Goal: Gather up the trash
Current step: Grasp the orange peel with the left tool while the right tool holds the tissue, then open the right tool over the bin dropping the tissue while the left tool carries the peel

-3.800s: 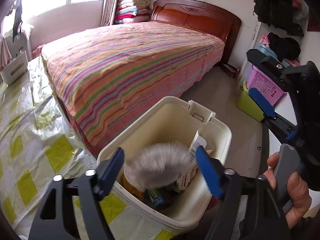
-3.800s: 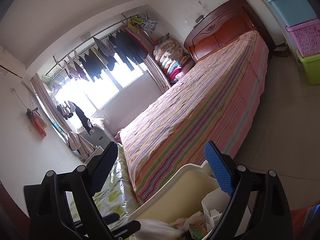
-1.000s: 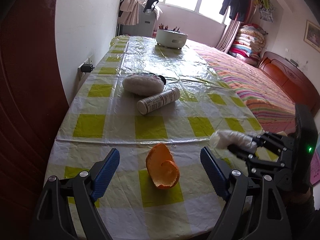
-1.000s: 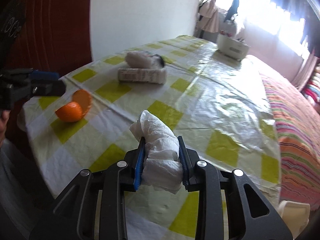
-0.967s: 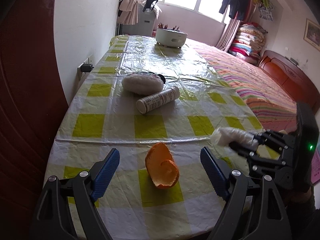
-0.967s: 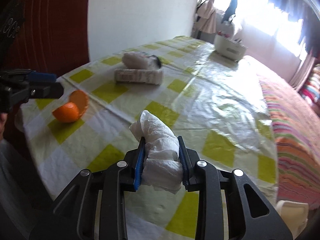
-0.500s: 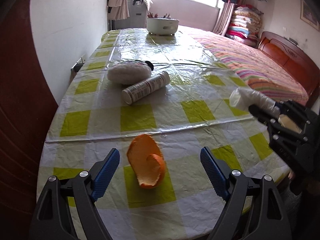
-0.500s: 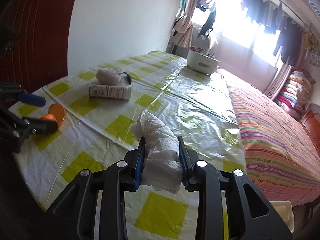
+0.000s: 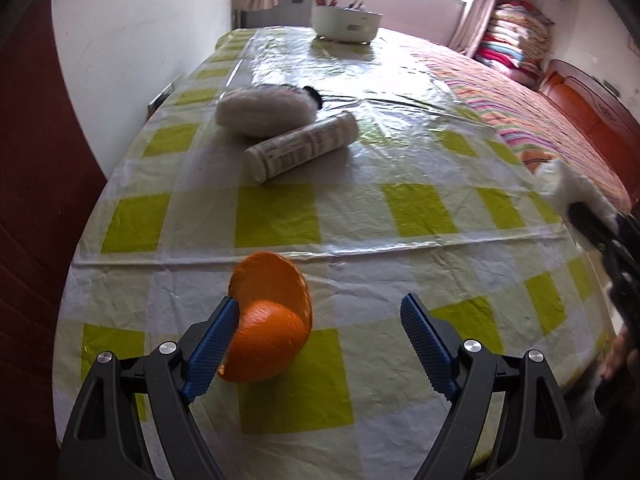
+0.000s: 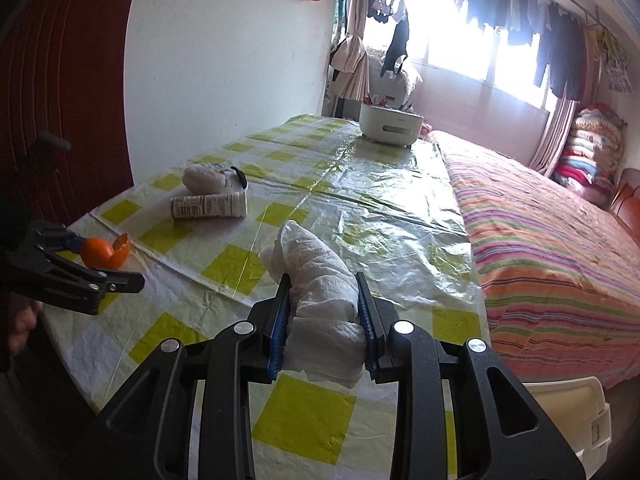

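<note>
Clamping a crumpled white tissue (image 10: 320,300) between its blue pads, the right gripper (image 10: 323,320) is held above the near end of a table (image 10: 352,184) covered in yellow-and-white checked plastic. The left gripper (image 9: 316,340) is held with its jaws wide apart around a piece of orange peel (image 9: 266,326), which lies on the cloth near the table's front edge; its left pad is seen just beside the peel, though contact cannot be made out. Farther along the table, a white bottle (image 9: 302,146) is seen lying on its side, with a pale fluffy bundle (image 9: 262,110) just behind it. A white pot (image 10: 390,126) stands at the far end, below a window hung with clothes. A bed (image 10: 560,240) with a striped cover runs beside the table, and the corner of a cream bin (image 10: 576,412) is visible below the table's edge.
</note>
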Available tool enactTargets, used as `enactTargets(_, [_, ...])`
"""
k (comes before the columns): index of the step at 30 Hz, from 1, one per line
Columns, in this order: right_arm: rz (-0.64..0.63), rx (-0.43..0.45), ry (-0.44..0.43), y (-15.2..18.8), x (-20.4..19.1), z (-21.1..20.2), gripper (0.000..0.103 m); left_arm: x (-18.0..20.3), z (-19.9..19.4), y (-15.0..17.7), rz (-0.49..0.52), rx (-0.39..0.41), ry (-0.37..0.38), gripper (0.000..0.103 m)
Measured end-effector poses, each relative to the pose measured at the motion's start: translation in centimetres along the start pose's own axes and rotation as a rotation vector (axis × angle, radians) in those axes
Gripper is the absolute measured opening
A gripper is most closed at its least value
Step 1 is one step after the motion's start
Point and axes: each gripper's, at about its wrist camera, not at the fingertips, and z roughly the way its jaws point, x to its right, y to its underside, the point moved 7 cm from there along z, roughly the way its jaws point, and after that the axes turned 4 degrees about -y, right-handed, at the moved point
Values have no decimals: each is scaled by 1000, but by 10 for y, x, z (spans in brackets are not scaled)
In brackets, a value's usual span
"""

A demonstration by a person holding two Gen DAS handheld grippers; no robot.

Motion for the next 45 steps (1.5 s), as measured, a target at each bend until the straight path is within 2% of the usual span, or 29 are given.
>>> enactTargets(3, [9, 20, -8, -4, 1, -4, 29, -3, 3, -1, -19, 4, -16, 79])
enactTargets(5, [12, 35, -10, -6, 1, -8, 29, -5, 4, -2, -26, 8, -33, 69])
enactTargets(7, [15, 44, -11, -7, 2, -10, 29, -8, 5, -3, -26, 11, -58, 49])
enactTargets(8, [19, 48, -12, -7, 3, -10, 29, -9, 5, -4, -21, 14, -76, 44])
enactTargets(10, [30, 52, -16, -7, 5, -11, 29, -11, 5, -4, -8, 17, -107, 28])
enactTargets(17, [53, 78, 0, -7, 14, -15, 29, -6, -2, -5, -21, 38, -39, 17])
enactTargets(24, [75, 95, 25, -7, 24, -21, 29, 13, -17, -13, -7, 87, 32, 17])
enactTargets(32, [128, 121, 81, 0, 55, -38, 29, 50, -23, -21, 34, 100, 99, 17])
enactTargets(45, [301, 182, 275, 36, 151, -100, 29, 147, -28, -24, 192, 99, 232, 17])
